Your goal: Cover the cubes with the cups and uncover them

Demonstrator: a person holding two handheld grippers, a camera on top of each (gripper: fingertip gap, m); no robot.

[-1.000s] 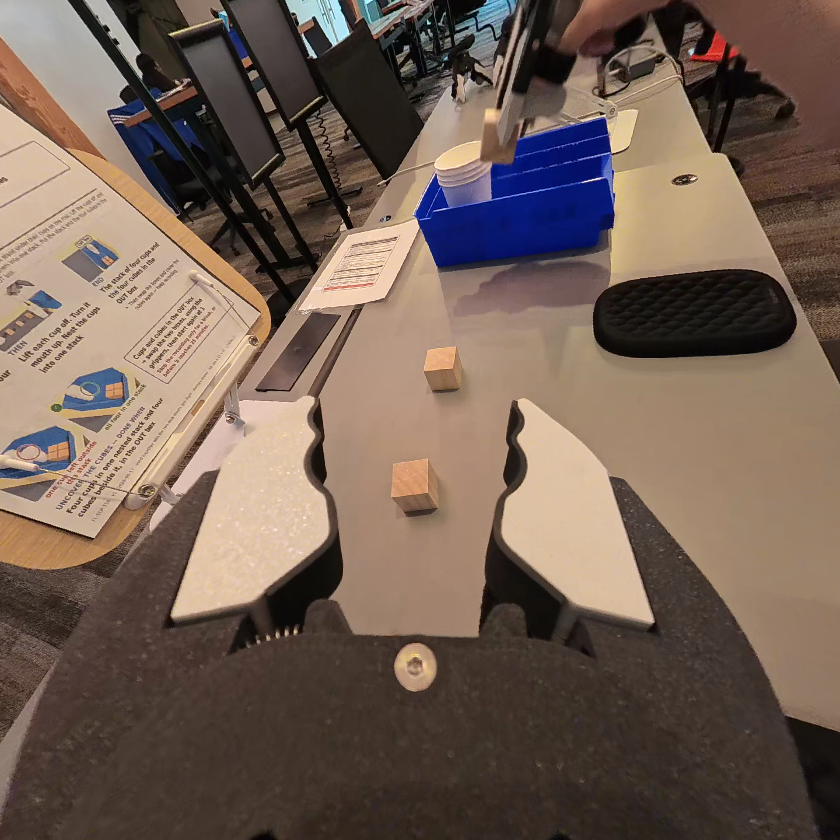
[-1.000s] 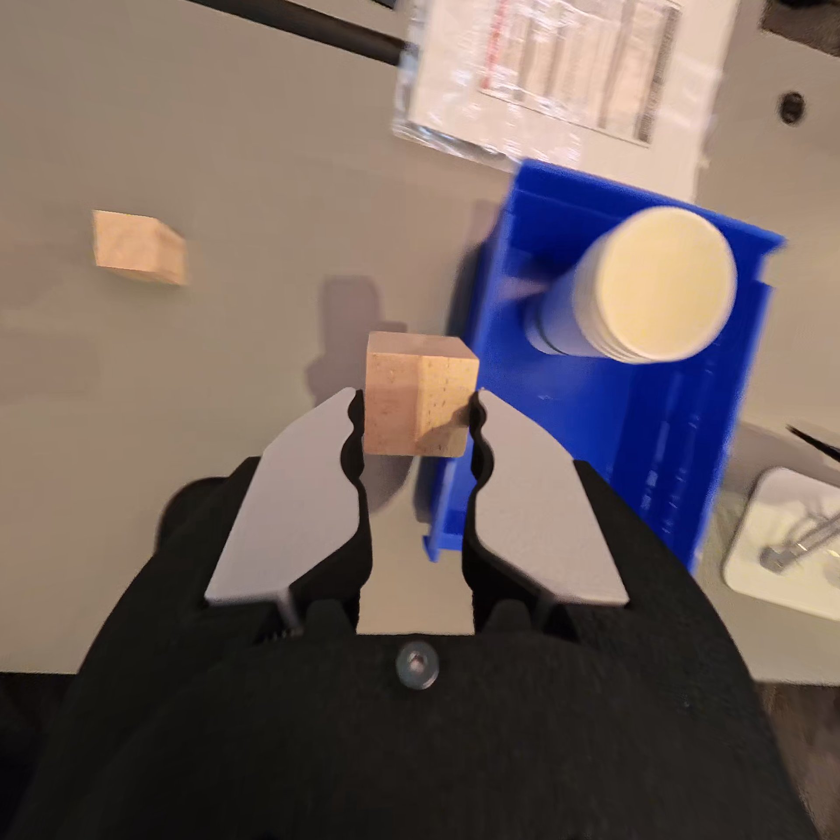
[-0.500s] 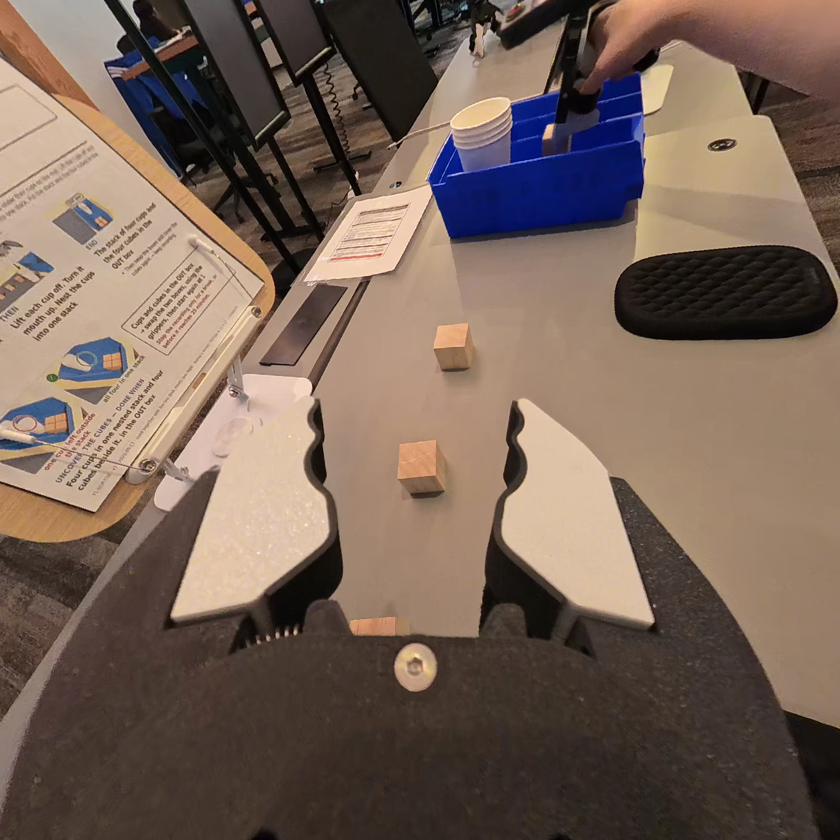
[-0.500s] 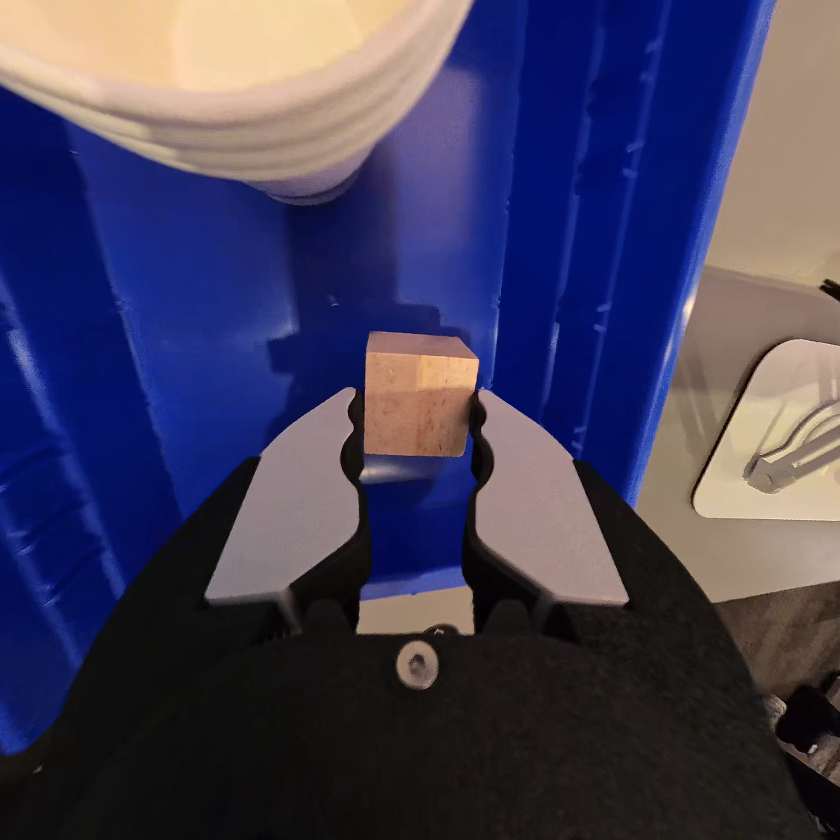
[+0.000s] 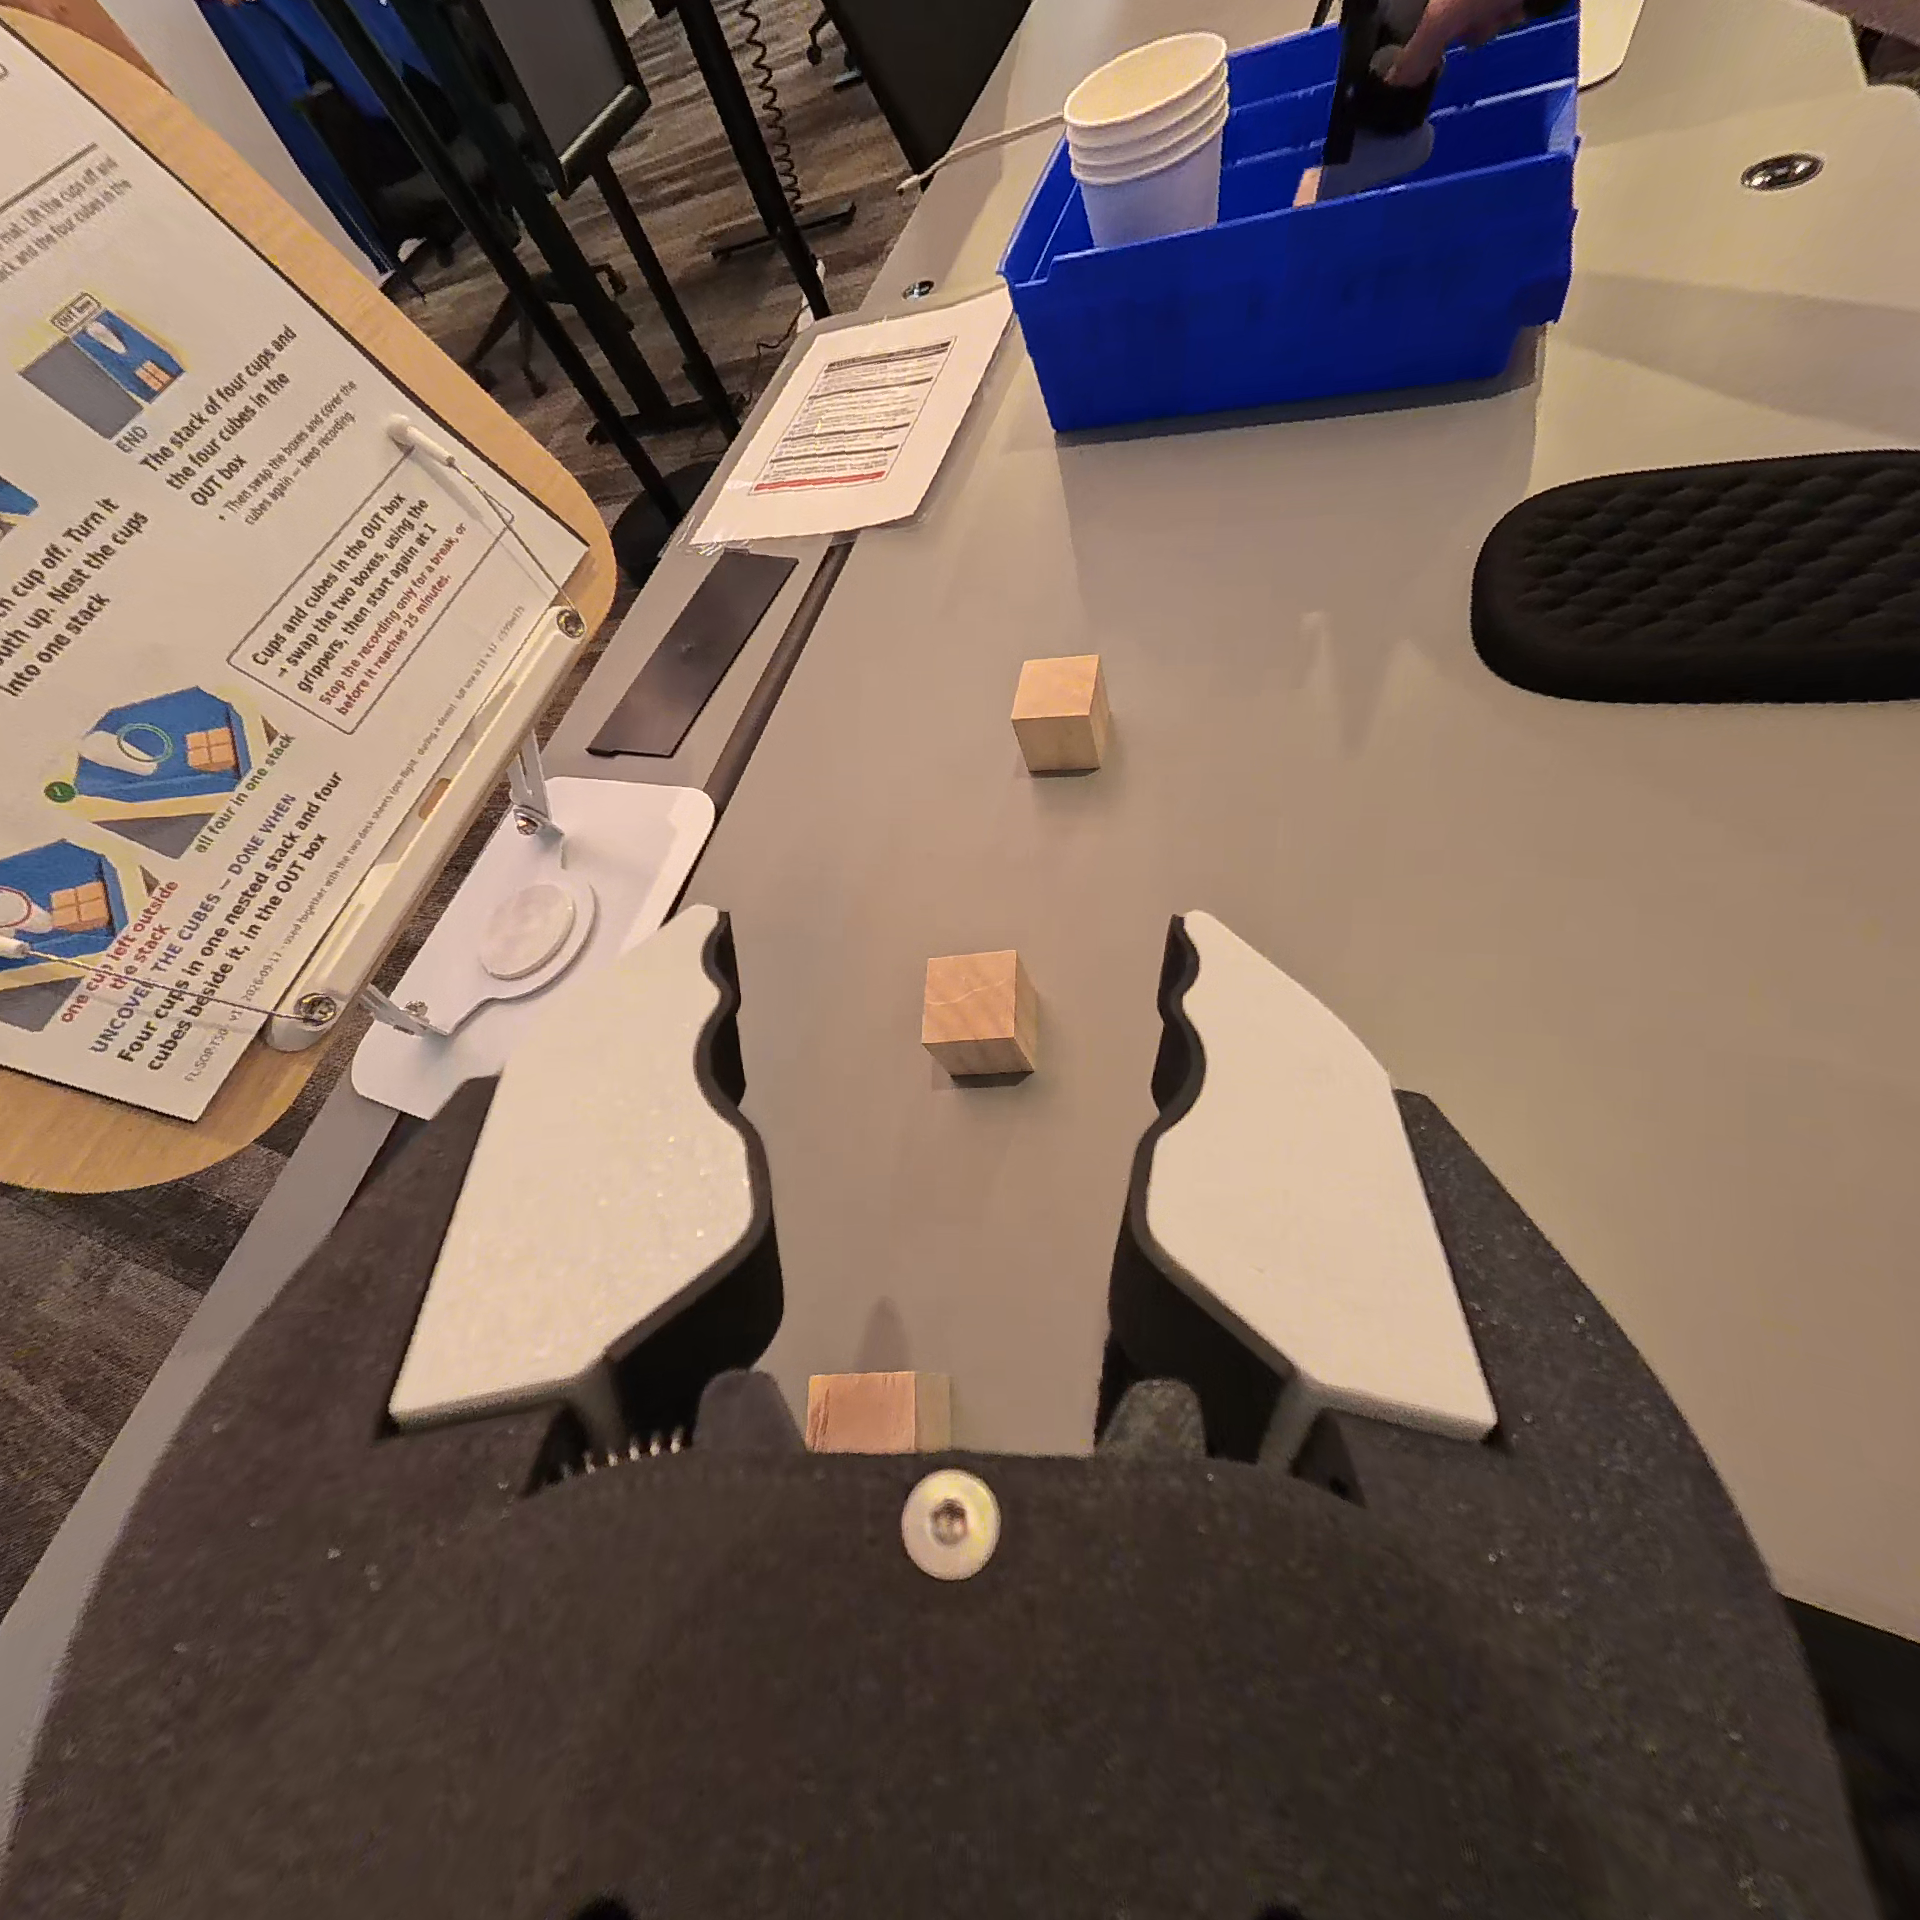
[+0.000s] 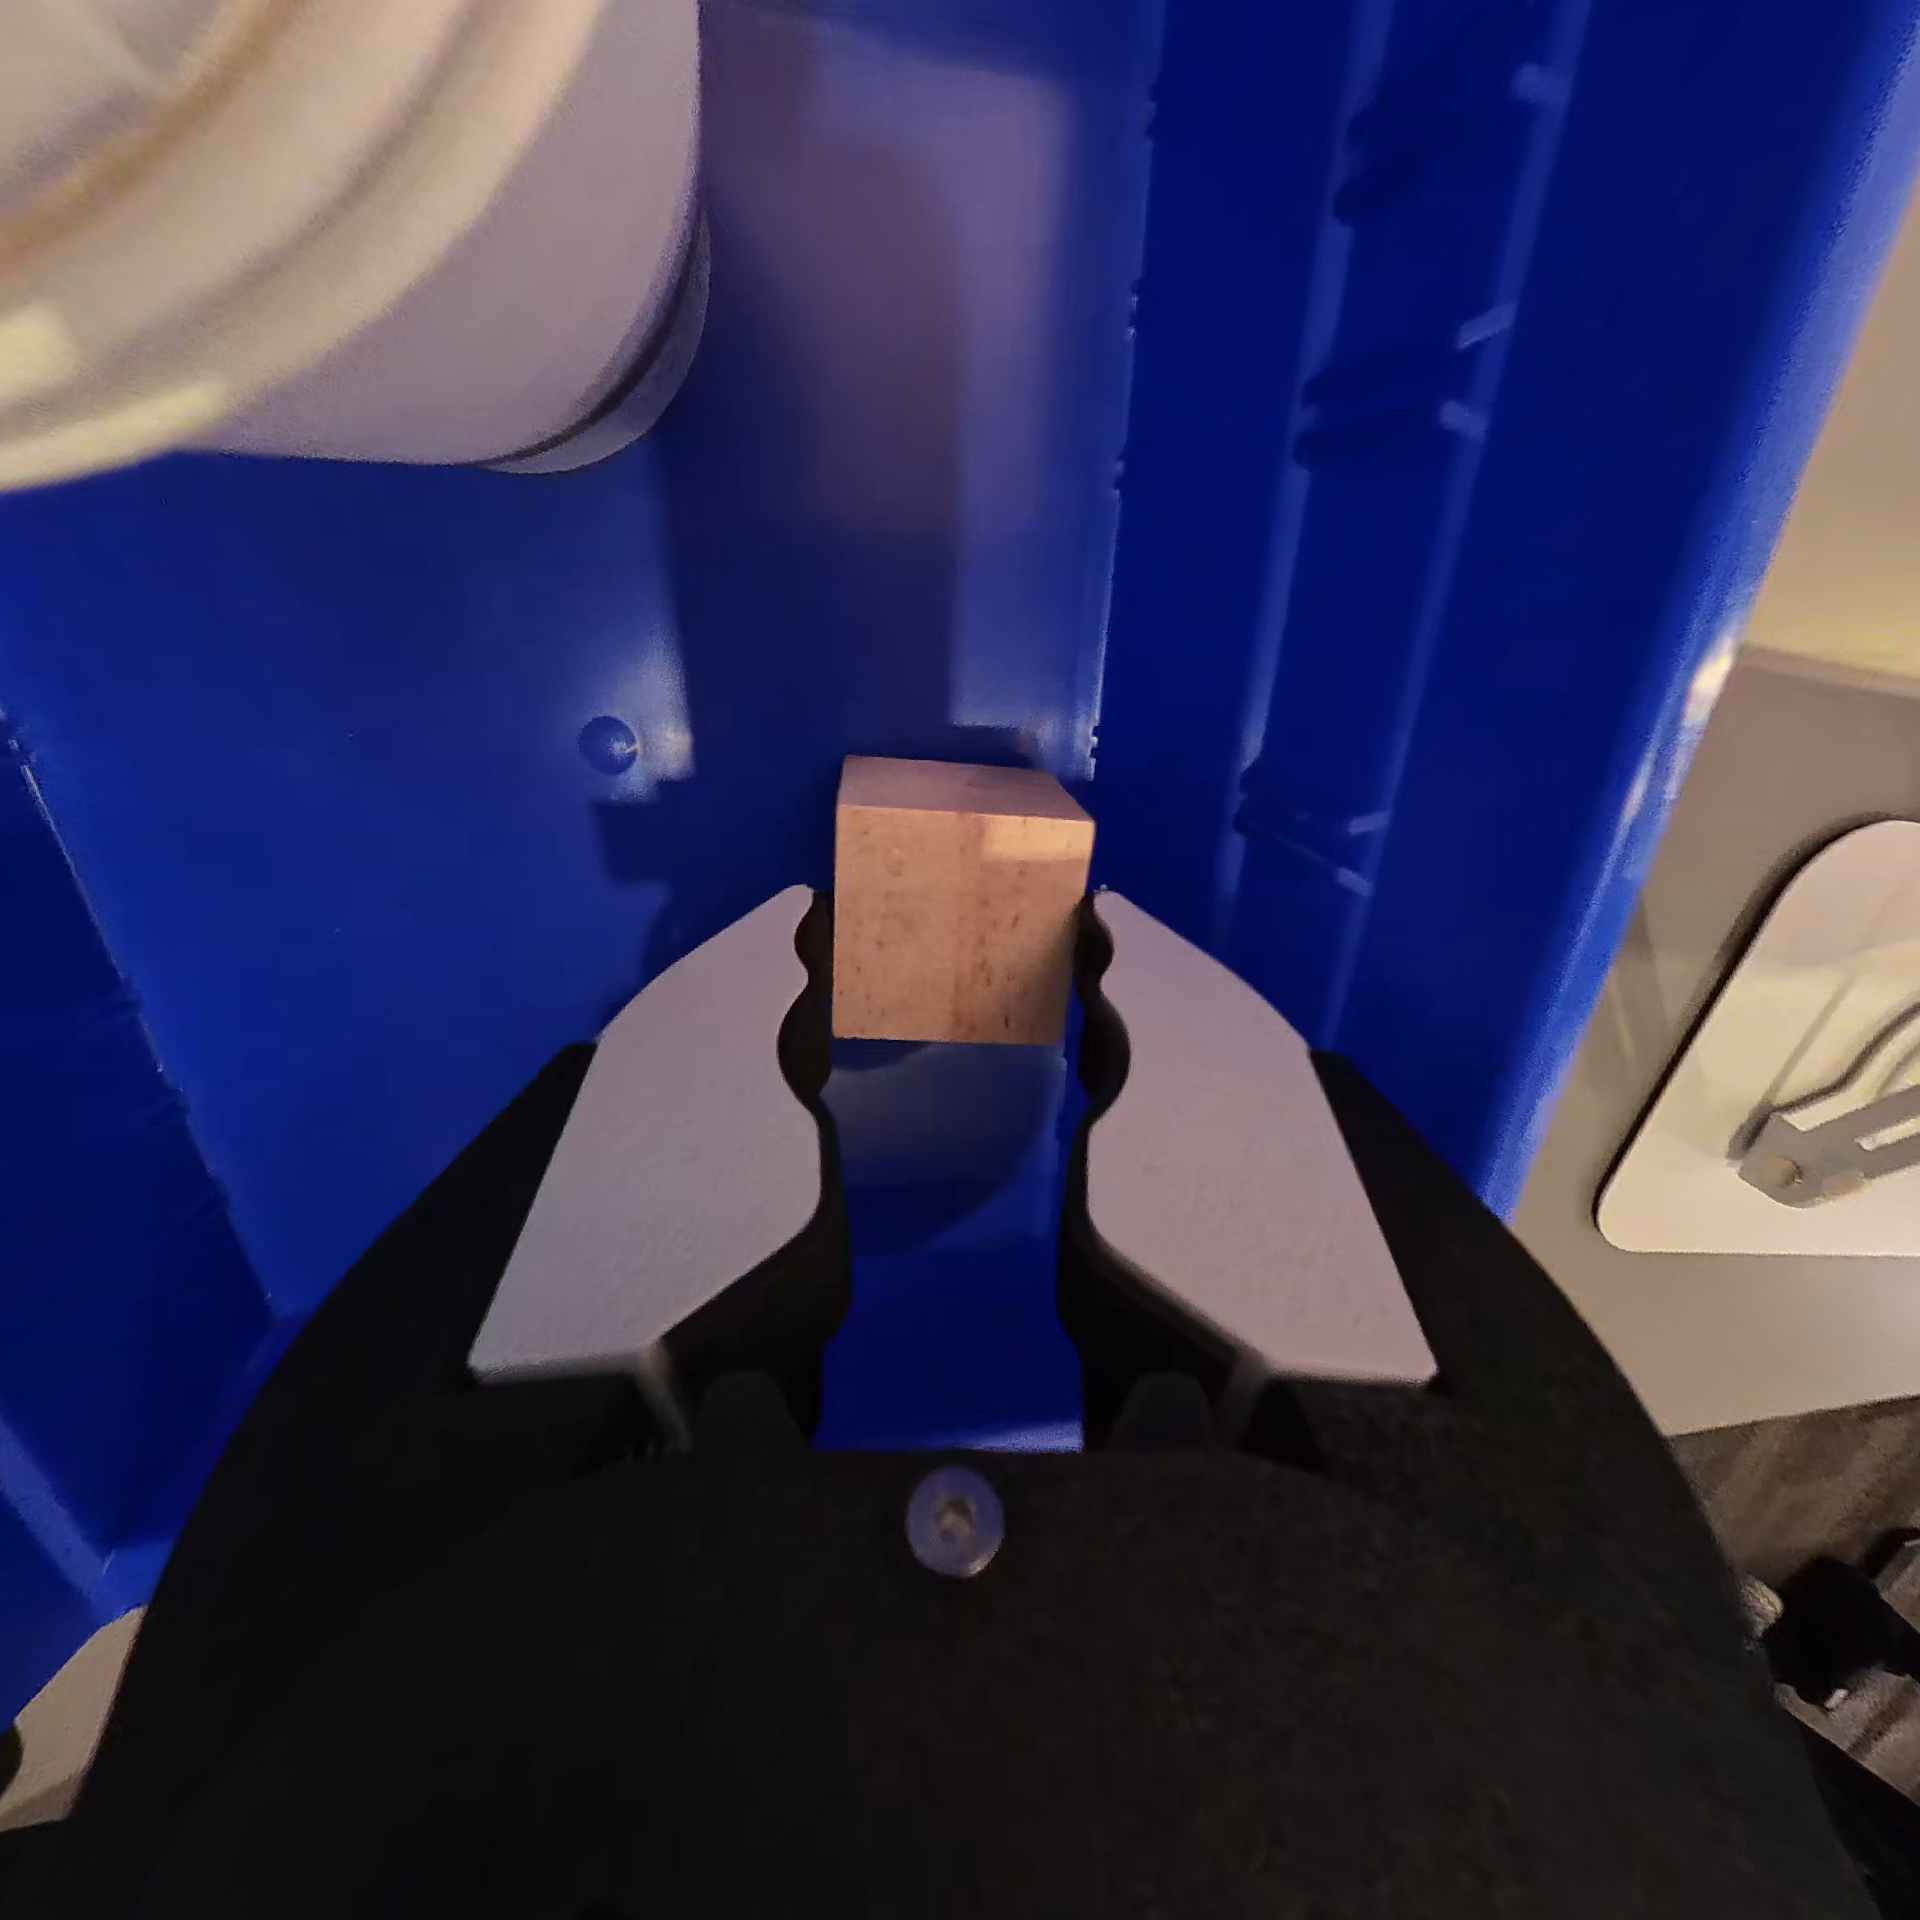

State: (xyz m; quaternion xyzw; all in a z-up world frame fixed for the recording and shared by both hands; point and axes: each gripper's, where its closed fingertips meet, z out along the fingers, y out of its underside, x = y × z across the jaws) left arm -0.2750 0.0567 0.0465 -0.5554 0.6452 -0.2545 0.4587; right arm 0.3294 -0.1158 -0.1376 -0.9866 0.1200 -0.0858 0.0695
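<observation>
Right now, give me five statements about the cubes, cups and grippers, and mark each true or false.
1. The right gripper is shut on a wooden cube inside the blue bin. True.
2. The left gripper holds a cup. False: it is open and holds nothing.
3. The nested paper cups stand mouth up in the blue bin. True.
4. All cubes are already in the bin. False: three cubes lie on the grey table, the far cube, the middle cube and the near cube.
5. A cup covers the middle cube. False: it sits bare on the table.
</observation>
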